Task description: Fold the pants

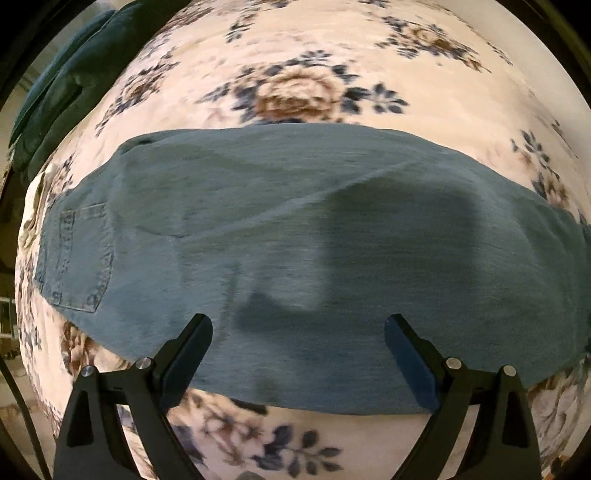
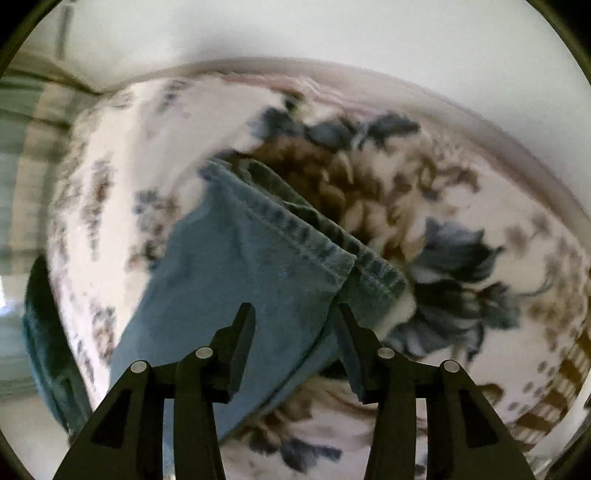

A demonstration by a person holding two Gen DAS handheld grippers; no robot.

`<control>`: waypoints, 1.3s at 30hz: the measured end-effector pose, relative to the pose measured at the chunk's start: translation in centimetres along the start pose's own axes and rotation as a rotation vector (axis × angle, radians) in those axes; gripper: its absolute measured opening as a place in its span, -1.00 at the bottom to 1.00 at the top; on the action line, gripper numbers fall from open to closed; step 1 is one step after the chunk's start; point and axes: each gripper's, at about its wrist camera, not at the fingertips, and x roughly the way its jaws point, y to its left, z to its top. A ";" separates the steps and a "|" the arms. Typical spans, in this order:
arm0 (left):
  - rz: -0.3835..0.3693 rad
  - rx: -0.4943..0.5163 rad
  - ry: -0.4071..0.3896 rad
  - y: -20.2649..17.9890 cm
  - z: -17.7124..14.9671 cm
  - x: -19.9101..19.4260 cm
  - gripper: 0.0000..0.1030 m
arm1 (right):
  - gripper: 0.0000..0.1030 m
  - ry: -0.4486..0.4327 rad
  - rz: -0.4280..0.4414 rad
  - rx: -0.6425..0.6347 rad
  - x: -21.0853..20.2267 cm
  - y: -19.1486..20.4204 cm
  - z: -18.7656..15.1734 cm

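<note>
Blue denim pants (image 1: 295, 221) lie flat across a floral blanket, folded lengthwise, with a back pocket (image 1: 77, 258) showing at the left end. My left gripper (image 1: 297, 319) hangs open and wide above the near edge of the pants, casting a shadow on the cloth, with nothing between its fingers. In the right wrist view the leg end of the pants (image 2: 240, 266) runs up from the lower left, and its stitched hem (image 2: 325, 254) lies slightly parted. Just above that hem my right gripper (image 2: 295, 308) is open, pads clear of the cloth.
The floral blanket (image 1: 295, 74) covers a bed on all sides of the pants. A dark teal cushion or cloth (image 1: 62, 85) lies at the far left edge and shows again as a teal cloth (image 2: 48, 350). A pale wall (image 2: 295, 29) rises behind the bed.
</note>
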 end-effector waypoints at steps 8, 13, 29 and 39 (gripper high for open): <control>0.012 -0.045 0.016 1.7 -0.3 1.1 0.85 | -0.71 -0.055 0.017 0.055 1.7 -0.2 -0.2; 0.006 -0.048 0.022 2.0 -0.7 1.1 0.85 | -0.76 -0.142 -0.012 0.028 -2.2 1.4 -1.6; 0.032 -0.169 -0.098 18.9 0.8 -4.4 0.85 | 1.00 -0.101 -0.122 -0.630 -2.3 14.9 -11.8; -0.062 -0.246 -0.013 40.3 3.4 1.9 0.85 | 1.00 0.160 -0.115 -0.747 9.2 31.3 -30.4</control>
